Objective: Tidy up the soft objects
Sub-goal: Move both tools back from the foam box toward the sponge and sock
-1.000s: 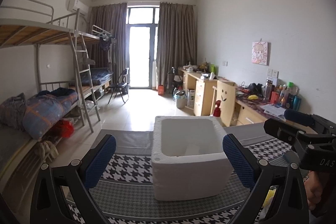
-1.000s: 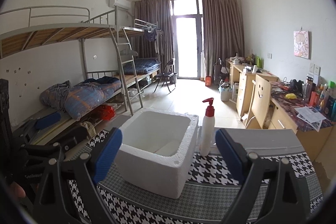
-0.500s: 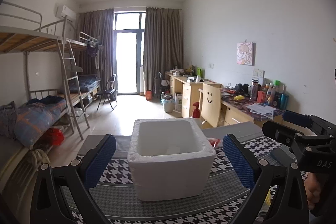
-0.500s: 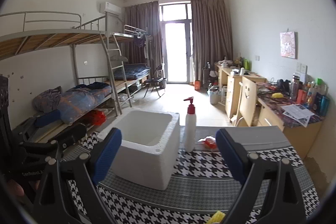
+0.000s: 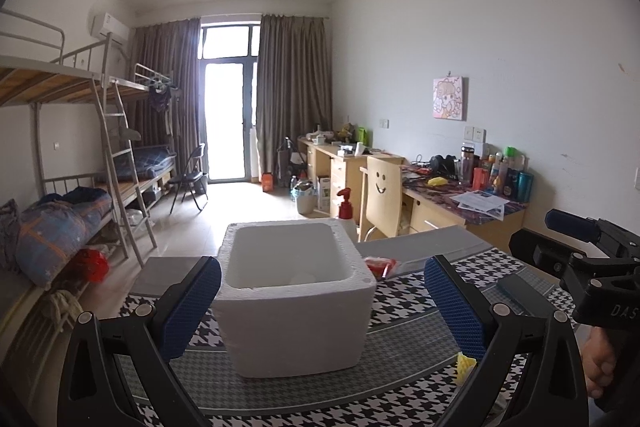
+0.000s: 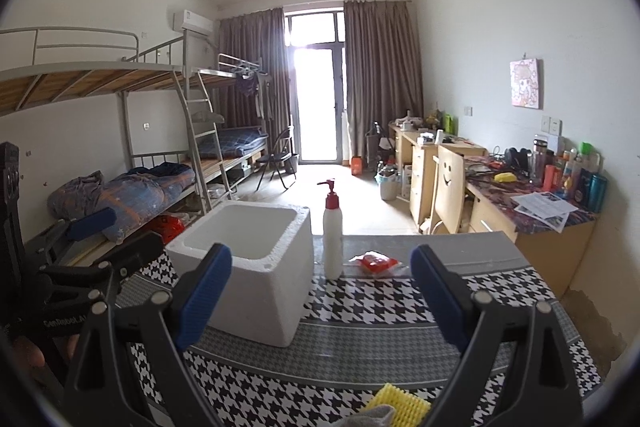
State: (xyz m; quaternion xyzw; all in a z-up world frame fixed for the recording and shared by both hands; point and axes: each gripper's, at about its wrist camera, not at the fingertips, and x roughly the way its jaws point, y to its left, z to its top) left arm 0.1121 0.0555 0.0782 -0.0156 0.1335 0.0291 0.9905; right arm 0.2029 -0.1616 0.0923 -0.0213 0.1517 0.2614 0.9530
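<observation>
Both tools have drawn back from the foam box (image 5: 294,297); left tool (image 5: 322,301) and right tool (image 6: 320,297) level, wide open, empty.

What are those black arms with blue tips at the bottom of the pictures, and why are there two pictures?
They are grabbing tools a person holds, one in each hand. Each carries a camera, so each picture looks out along one tool. One picture is from the left gripper, the other from the right gripper. Both are open and hold nothing. On the checked tablecloth stand a white foam box and a pump bottle. A red packet lies beside the bottle, and a yellow sponge lies nearest the camera.
</observation>
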